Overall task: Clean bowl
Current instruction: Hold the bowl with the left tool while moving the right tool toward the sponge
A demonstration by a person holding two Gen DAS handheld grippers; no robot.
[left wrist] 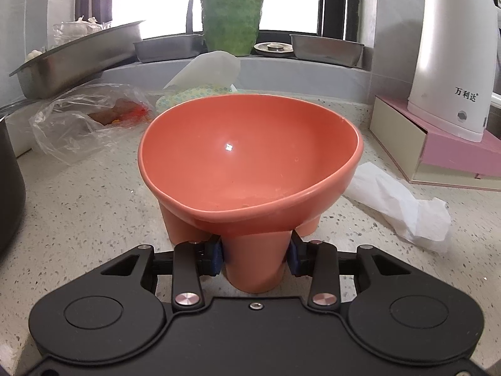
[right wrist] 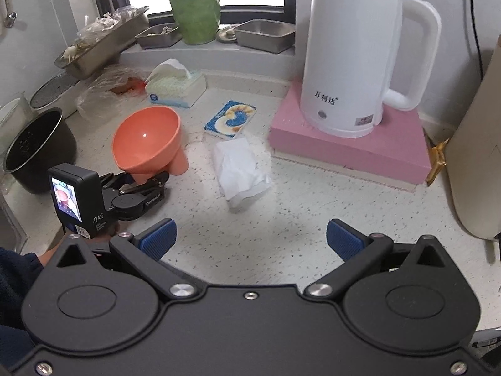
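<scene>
Bowl (left wrist: pixel 250 156) in coral plastic stands on its stubby legs on the speckled surface (left wrist: pixel 94 219), left of centre, its mouth tilted toward the near side. Left gripper (left wrist: pixel 255 255) has its blue pads pressed against the nearest leg, one on each side, which looks meant to steady the bowl so it cannot slide or tip while its inside is wiped. Faint specks and a dull smear show low in the bowl's hollow; whether that is residue to be cleaned or only what remains after a wipe cannot be told.

Right gripper (right wrist: pixel 250 241) hangs above the near surface with its fingers spread wide and nothing between them. A crumpled white tissue (right wrist: pixel 239 169) lies just right of the bowl, beyond this gripper, within easy reach as a wiping cloth. Farther back sit a tissue box (right wrist: pixel 175 89) and a stained sponge (right wrist: pixel 230 119); to the right a white electric kettle (right wrist: pixel 360 56) rests on a pink box (right wrist: pixel 350 153), well apart from the bowl.
</scene>
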